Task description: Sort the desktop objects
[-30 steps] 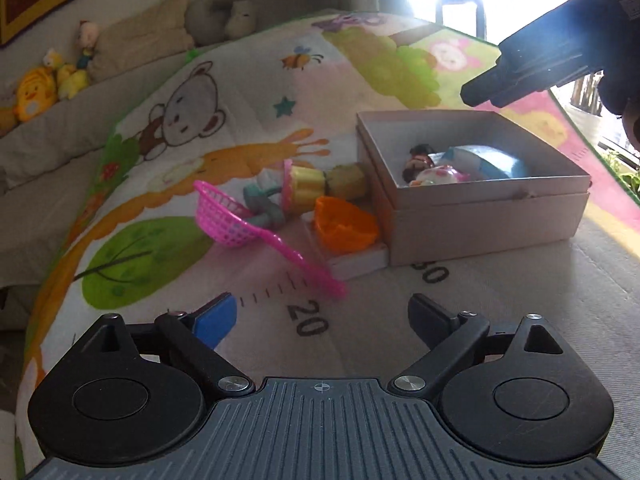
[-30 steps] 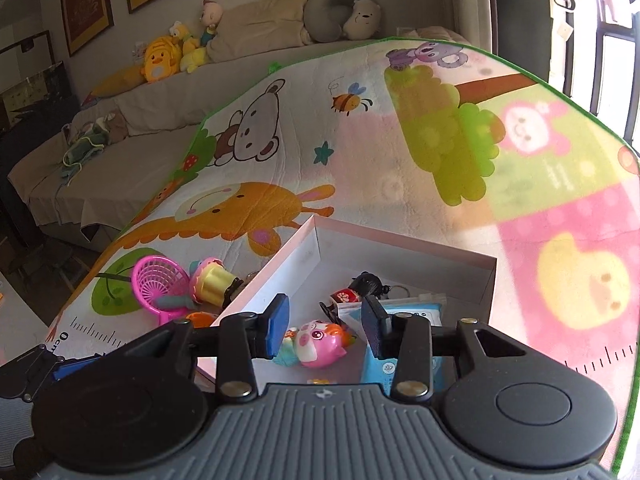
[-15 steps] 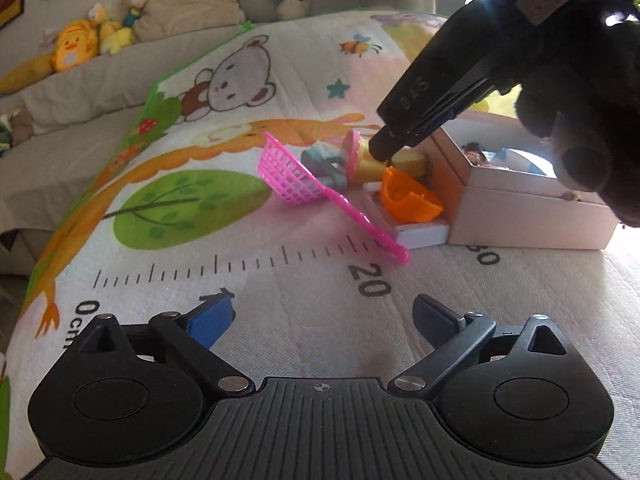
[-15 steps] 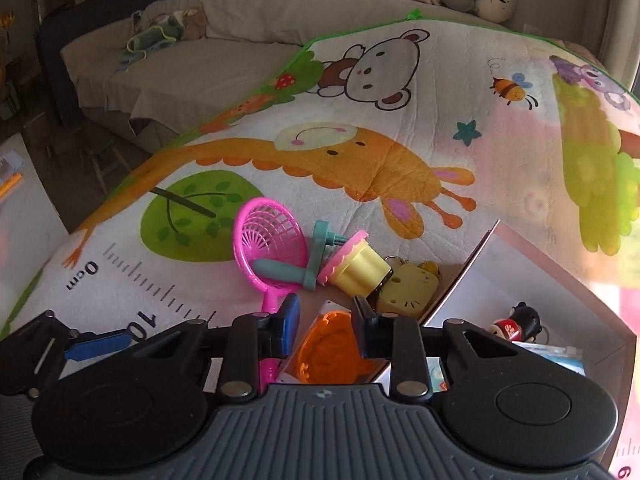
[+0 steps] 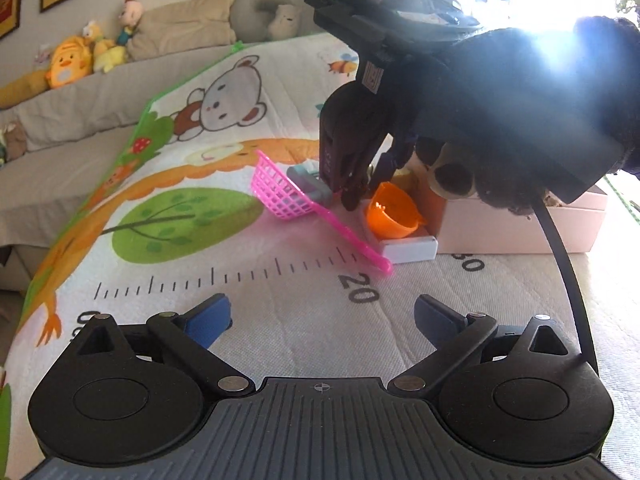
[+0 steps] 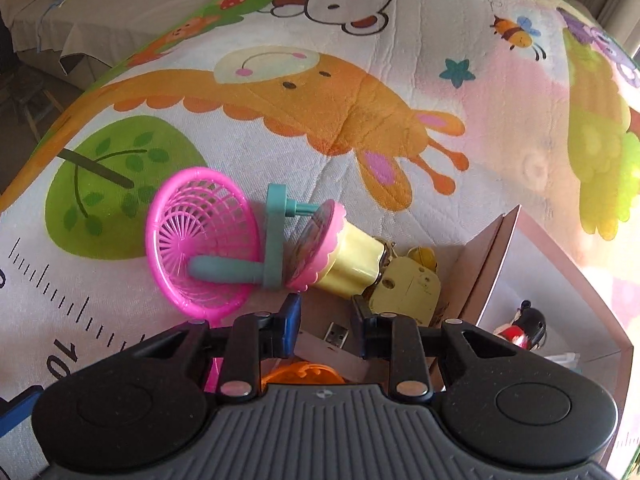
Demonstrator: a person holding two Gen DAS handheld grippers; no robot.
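Toys lie on the play mat left of a pink box [image 5: 520, 228]: a pink toy strainer [image 6: 200, 236] [image 5: 284, 196], a teal stand [image 6: 276, 240] with a pink-and-yellow cupcake toy [image 6: 344, 256], a yellow plush keychain [image 6: 408, 284], an orange bowl [image 5: 394, 212] on a white block [image 5: 408, 246]. My right gripper [image 6: 326, 322] is open, low over the mat just short of the cupcake toy; in the left wrist view [image 5: 352, 196] its tips come down between strainer and bowl. My left gripper [image 5: 320, 316] is open and empty, over the mat near the ruler print.
The pink box [image 6: 500, 264] holds a small black-and-red figure [image 6: 524, 324] and other items. A USB stick [image 6: 336, 334] lies by the white block. A sofa with plush toys [image 5: 68, 68] and cushions runs along the back.
My right gripper has dropped lower and closer to the cupcake toy and teal stand, with its jaws a little wider. My left gripper has stayed almost still.
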